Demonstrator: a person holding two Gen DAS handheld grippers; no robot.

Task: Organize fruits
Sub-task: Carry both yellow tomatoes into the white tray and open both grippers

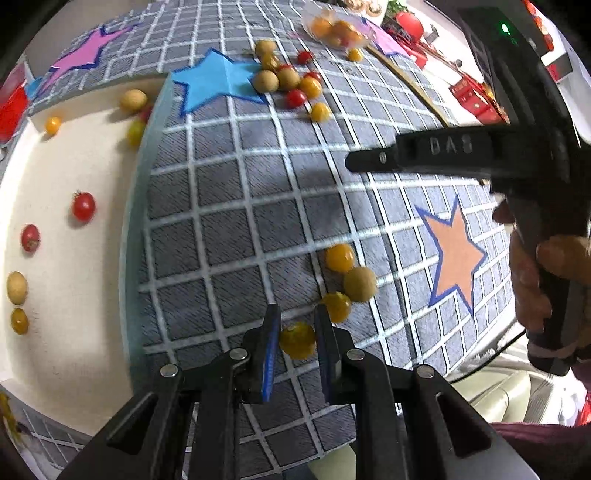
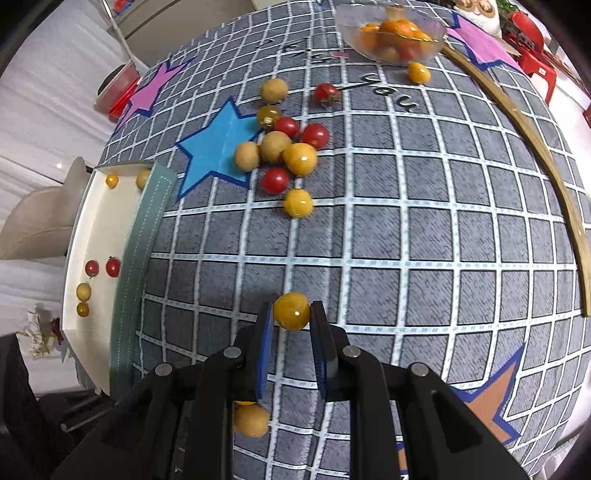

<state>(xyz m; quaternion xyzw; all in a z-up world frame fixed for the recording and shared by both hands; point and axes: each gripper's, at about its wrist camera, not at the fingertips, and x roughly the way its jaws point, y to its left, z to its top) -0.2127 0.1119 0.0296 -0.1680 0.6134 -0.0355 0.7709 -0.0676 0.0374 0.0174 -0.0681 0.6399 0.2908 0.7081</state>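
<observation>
The left gripper (image 1: 297,345) had its fingers closed on a yellow tomato (image 1: 297,339), the right gripper (image 2: 291,321) on another yellow tomato (image 2: 291,311), probably for sorting into the white tray (image 1: 74,177).

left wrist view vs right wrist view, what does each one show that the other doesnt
Only the left wrist view shows the right tongs from outside, a hand gripping their handle, and the whole salmon-orange paper star.

Only the right wrist view shows the black "you" lettering on the cloth and the long curved wooden strip.

Both show the grey checked tablecloth, the blue paper star, the white tray holding sorted fruit, the clear bowl of fruit, and a small round yellow fruit pinched in each view's own tongs.
</observation>
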